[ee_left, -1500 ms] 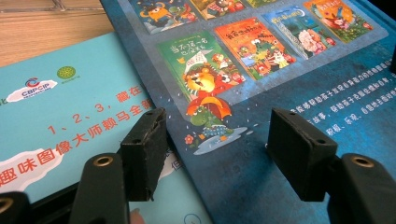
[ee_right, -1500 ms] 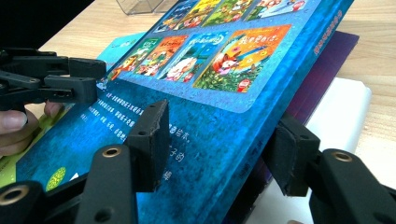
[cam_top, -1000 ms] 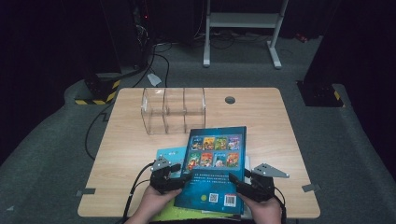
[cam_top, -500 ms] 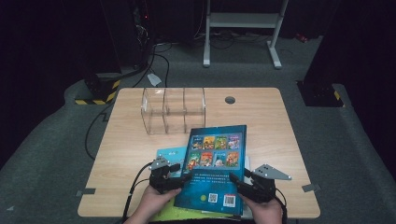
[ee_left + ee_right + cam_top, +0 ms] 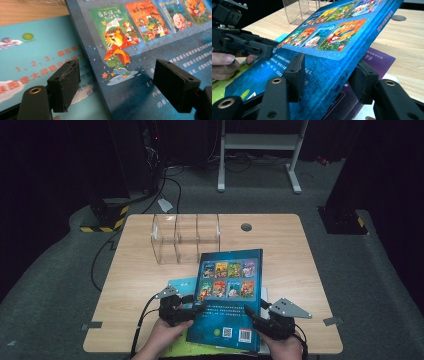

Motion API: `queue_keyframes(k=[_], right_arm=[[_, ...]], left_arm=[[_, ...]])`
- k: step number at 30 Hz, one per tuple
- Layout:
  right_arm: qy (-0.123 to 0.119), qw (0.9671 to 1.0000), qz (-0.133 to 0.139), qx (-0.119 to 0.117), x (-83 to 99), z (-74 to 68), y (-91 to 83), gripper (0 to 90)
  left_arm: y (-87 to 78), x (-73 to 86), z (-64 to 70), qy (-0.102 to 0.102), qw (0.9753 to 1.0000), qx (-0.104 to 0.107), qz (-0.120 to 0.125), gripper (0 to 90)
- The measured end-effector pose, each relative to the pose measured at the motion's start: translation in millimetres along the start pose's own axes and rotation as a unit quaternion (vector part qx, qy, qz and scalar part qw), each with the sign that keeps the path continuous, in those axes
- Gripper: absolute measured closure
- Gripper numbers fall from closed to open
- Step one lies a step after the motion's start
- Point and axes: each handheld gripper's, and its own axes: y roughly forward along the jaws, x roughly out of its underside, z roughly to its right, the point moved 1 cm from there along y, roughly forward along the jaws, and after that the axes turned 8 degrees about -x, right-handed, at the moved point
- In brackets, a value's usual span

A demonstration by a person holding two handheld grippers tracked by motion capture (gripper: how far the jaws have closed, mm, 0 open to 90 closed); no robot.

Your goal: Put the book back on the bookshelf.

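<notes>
Dark blue picture book (image 5: 229, 296): back cover up, on a stack at the near edge of the wooden table (image 5: 135, 270), overlapping a light blue book (image 5: 30, 62) and a purple book (image 5: 375, 58), its far edge just beside a clear acrylic divider rack (image 5: 185, 237). Right gripper (image 5: 328, 77): jaws astride the book's right edge, one above the cover, one beneath, seemingly pinching it. Left gripper (image 5: 116, 82): jaws wide apart over the book's left edge, holding nothing.

A light wooden table (image 5: 140, 285) stands on grey floor. A clear divided rack (image 5: 185, 239) sits on its far part, a round hole (image 5: 246, 227) in the tabletop just right of the rack. Nearer than the rack lies a pile of books: a teal one (image 5: 181, 285), a green one (image 5: 187, 351) at the near edge, and a purple one (image 5: 377, 58).
</notes>
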Motion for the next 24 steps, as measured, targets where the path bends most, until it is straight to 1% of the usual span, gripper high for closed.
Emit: queue_keyframes(k=[1, 2, 5, 6, 7, 8, 12, 15, 18, 20, 23, 24], right_arm=[[-0.003, 1.0000, 0.001, 0.000, -0.1, -0.3, -0.2, 49.5], [-0.003, 1.0000, 0.001, 0.000, -0.1, -0.3, -0.2, 49.5], [-0.011, 0.9999, 0.007, 0.000, -0.4, -1.7, -0.8, 49.4], [-0.011, 0.9999, 0.007, 0.000, -0.4, -1.7, -0.8, 49.4], [-0.012, 0.9999, 0.008, 0.001, -0.6, -1.9, -0.9, 49.4], [-0.013, 0.9999, 0.008, 0.000, -0.8, -2.0, -0.9, 49.4], [-0.010, 0.9999, 0.009, -0.002, -0.6, -1.1, -0.6, 49.3], [0.004, 1.0000, 0.006, -0.003, -1.7, -0.6, -0.4, 49.1], [0.003, 0.9999, 0.009, -0.006, -2.8, -0.7, -0.5, 49.0], [-0.002, 0.9999, 0.012, -0.007, -3.2, -1.0, -0.9, 48.9], [-0.005, 0.9999, 0.013, -0.006, -4.0, -0.7, -1.5, 48.7], [-0.005, 0.9999, 0.013, -0.006, -4.0, -0.7, -1.5, 48.7]], left_arm=[[0.9, -0.2, 0.4, -0.007, 1.0000, 0.006, -0.002, 21.7], [1.6, -0.4, 0.5, -0.010, 0.9999, 0.011, -0.001, 21.7], [4.4, -0.9, 0.2, -0.022, 0.9992, 0.034, -0.006, 20.7], [5.1, -1.1, -0.6, -0.023, 0.9989, 0.040, -0.010, 20.7], [5.9, -1.6, -0.1, -0.028, 0.9985, 0.046, -0.011, 20.7], [5.9, -2.1, 0.0, -0.027, 0.9983, 0.049, -0.014, 21.8], [6.0, -2.9, -0.8, -0.026, 0.9982, 0.052, -0.017, 22.1], [5.5, -3.2, -0.5, -0.030, 0.9981, 0.051, -0.016, 22.6], [2.3, -4.1, 1.1, -0.025, 0.9985, 0.047, -0.010, 23.0], [0.2, -4.5, 1.6, -0.022, 0.9987, 0.045, -0.005, 23.7], [-2.8, -5.2, 2.7, -0.017, 0.9990, 0.041, 0.004, 27.7], [-4.0, -5.5, 3.2, -0.016, 0.9991, 0.038, 0.008, 27.7]])
